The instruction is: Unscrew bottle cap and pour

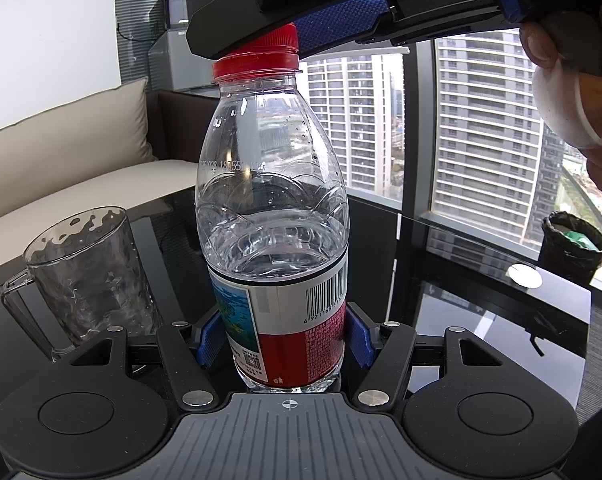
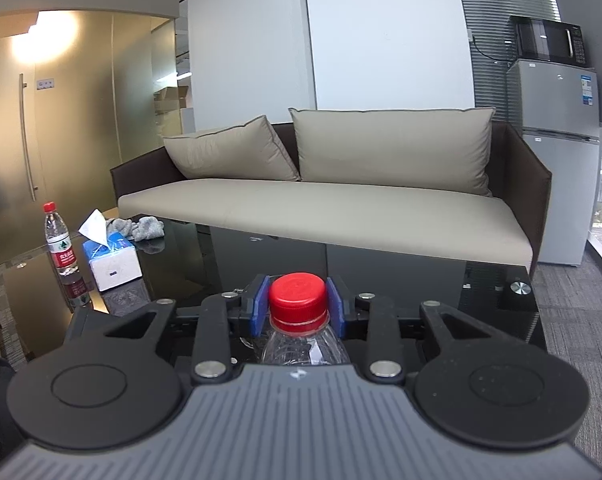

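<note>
So the water bottle (image 1: 271,216) stands upright on the dark glass tabletop (image 1: 481,292), and the left tool (image 1: 282,338) is clamped around its label, blue pads tight on both sides. The right tool (image 2: 298,306) is pinched on the red cap (image 2: 298,295) from above. As far as I can tell the cap is still seated on the neck, so the unscrewing is barely started or not done, and the pour is all still to come. The empty clear mug (image 1: 87,276) sits just left of the bottle, nothing blocking the way to it. Further off to the left there's a second bottle (image 2: 60,240), a tissue box (image 2: 111,260) and a grey cloth (image 2: 143,228), well out of the way.
</note>
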`<action>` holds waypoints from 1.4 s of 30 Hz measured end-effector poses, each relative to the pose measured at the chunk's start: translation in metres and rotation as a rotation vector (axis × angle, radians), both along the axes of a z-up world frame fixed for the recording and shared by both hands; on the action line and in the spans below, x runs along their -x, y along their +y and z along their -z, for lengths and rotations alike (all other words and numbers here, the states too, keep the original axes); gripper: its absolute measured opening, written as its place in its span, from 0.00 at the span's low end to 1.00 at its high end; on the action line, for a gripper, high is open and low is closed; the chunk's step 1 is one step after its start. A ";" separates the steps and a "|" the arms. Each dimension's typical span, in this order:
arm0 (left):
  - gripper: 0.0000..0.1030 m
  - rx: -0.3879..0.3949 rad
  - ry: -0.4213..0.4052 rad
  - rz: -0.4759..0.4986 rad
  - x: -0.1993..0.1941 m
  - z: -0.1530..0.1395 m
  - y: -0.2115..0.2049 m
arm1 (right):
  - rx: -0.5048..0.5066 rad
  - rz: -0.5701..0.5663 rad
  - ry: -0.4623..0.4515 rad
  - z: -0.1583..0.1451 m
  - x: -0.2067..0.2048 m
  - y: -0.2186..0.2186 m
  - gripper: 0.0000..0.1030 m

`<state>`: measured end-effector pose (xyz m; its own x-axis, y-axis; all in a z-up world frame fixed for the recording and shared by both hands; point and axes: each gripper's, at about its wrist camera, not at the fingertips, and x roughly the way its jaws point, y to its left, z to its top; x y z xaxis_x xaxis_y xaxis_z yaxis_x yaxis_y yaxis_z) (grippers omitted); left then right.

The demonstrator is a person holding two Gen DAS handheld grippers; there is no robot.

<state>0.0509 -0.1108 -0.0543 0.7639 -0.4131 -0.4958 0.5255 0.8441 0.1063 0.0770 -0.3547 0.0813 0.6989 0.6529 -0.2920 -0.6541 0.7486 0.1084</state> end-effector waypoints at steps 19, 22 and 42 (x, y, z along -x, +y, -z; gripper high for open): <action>0.56 -0.005 0.005 -0.009 0.001 -0.005 -0.010 | 0.024 0.029 0.023 -0.002 -0.003 -0.001 0.49; 0.56 -0.006 0.005 -0.013 0.000 -0.005 -0.012 | 0.011 0.131 0.057 -0.005 0.004 0.007 0.50; 0.56 -0.007 -0.003 -0.007 0.002 -0.006 -0.015 | 0.045 0.134 0.042 -0.008 0.009 0.016 0.31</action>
<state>0.0488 -0.1257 -0.0482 0.7686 -0.4040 -0.4960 0.5188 0.8472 0.1139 0.0676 -0.3392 0.0894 0.7656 0.5398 -0.3500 -0.5433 0.8339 0.0976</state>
